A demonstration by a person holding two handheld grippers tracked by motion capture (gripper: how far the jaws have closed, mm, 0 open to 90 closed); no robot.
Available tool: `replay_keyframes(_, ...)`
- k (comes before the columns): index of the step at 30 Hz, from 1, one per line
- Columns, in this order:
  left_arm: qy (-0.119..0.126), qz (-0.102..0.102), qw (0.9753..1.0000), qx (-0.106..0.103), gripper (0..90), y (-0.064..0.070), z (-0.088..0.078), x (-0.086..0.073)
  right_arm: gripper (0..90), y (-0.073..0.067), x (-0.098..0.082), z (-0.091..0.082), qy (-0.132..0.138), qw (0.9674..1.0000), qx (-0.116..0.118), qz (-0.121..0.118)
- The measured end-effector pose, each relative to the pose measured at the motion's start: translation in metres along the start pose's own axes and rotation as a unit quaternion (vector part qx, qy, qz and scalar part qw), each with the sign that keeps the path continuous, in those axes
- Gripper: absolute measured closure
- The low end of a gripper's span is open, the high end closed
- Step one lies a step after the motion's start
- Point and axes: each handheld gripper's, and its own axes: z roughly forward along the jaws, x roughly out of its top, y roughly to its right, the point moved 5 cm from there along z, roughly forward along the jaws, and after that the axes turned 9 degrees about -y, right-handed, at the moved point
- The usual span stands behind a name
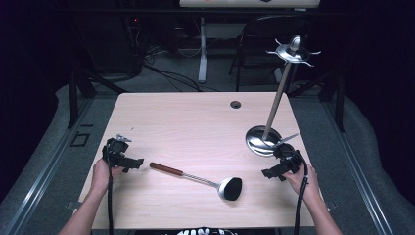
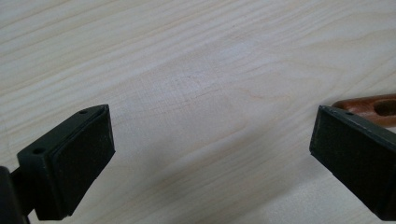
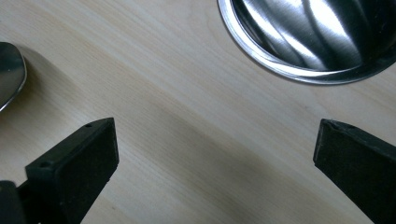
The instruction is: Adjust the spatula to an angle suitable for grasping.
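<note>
With fingers spread wide and empty: left gripper (image 1: 138, 161) just beside the wooden handle of the ladle (image 1: 195, 178); right gripper (image 1: 267, 173) near the stand (image 1: 262, 141). Ladle flat on the worktop (image 1: 195, 117), between both hands, bowl toward the right.

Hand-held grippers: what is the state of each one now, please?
Left hand-held gripper: open, holding nothing.
Right hand-held gripper: open, holding nothing.
</note>
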Motion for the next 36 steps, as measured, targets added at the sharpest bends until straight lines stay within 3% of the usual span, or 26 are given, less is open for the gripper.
replay_keyframes(5,-0.002,-0.003,1.0000,-0.004,0.0,0.000,0.000,0.000,0.0,-0.006,0.004,-0.003,0.009,0.9998,-0.013,-0.014)
replay_keyframes(16,0.008,-0.008,0.9999,0.000,0.0,-0.003,-0.004,-0.004,0.0,-0.027,0.021,-0.008,0.022,0.9982,-0.015,-0.053)
replay_keyframes(19,0.004,-0.007,1.0000,-0.006,0.0,-0.004,-0.004,-0.004,0.0,-0.034,0.026,-0.007,0.033,0.9979,-0.004,-0.056)
replay_keyframes(22,0.007,-0.006,0.9999,-0.005,0.0,-0.002,-0.004,-0.003,0.0,-0.040,0.030,-0.009,0.028,0.9970,-0.009,-0.072)
replay_keyframes(30,0.008,-0.004,0.9999,-0.014,0.0,-0.001,-0.002,-0.002,0.0,-0.071,0.045,-0.011,0.035,0.9934,0.017,-0.108)
replay_keyframes(36,0.008,0.000,0.9999,-0.012,0.0,0.000,-0.003,-0.002,0.0,-0.102,0.058,-0.004,0.019,0.9871,0.040,-0.154)
